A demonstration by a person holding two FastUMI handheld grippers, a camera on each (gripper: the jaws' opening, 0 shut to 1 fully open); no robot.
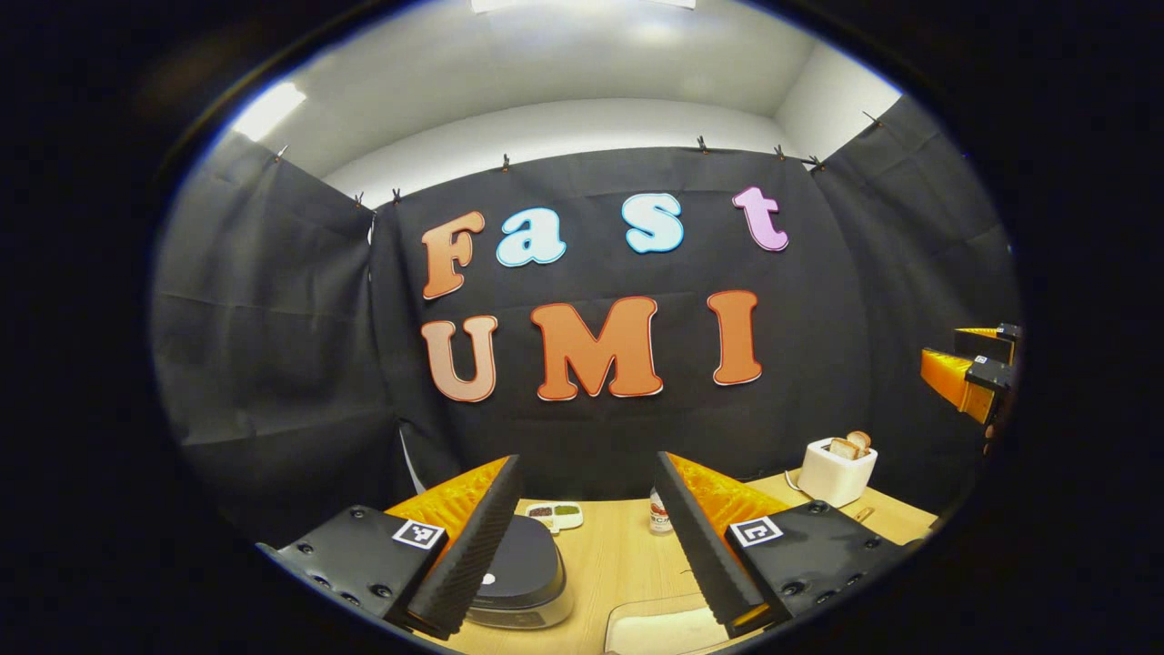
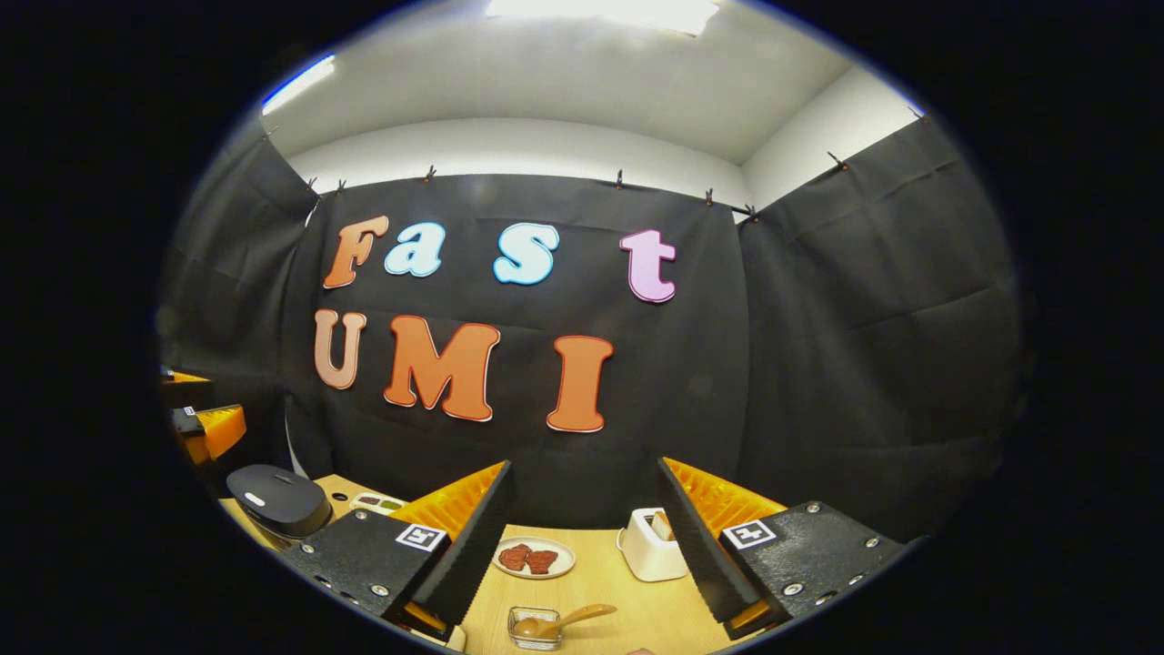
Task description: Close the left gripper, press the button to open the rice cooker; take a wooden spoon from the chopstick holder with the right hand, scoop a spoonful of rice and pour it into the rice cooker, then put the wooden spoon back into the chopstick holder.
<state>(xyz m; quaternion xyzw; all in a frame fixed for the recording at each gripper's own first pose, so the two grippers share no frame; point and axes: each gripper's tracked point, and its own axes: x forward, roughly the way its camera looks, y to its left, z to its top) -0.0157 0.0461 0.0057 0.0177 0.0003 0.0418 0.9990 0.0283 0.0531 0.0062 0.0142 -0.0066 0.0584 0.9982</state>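
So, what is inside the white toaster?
In the toaster, bread slices stick out of the top slots. Their lower parts are hidden inside the body, so I cannot say how many there are.

The left gripper view looks forward from above the near edge of the wooden table (image 1: 627, 555), level toward the black cloth back wall, with the rice cooker (image 1: 518, 569) close between and under its own fingers and the toaster (image 1: 837, 468) farther ahead to the right of the claw. The right gripper view faces the same wall from a place more to the right, so the rice cooker (image 2: 277, 498) lies far to the left of its claw and the toaster (image 2: 653, 544) stands ahead between its fingers. Both views share the back wall, the table top, the rice cooker and the toaster, and each one catches the other gripper at its edge.
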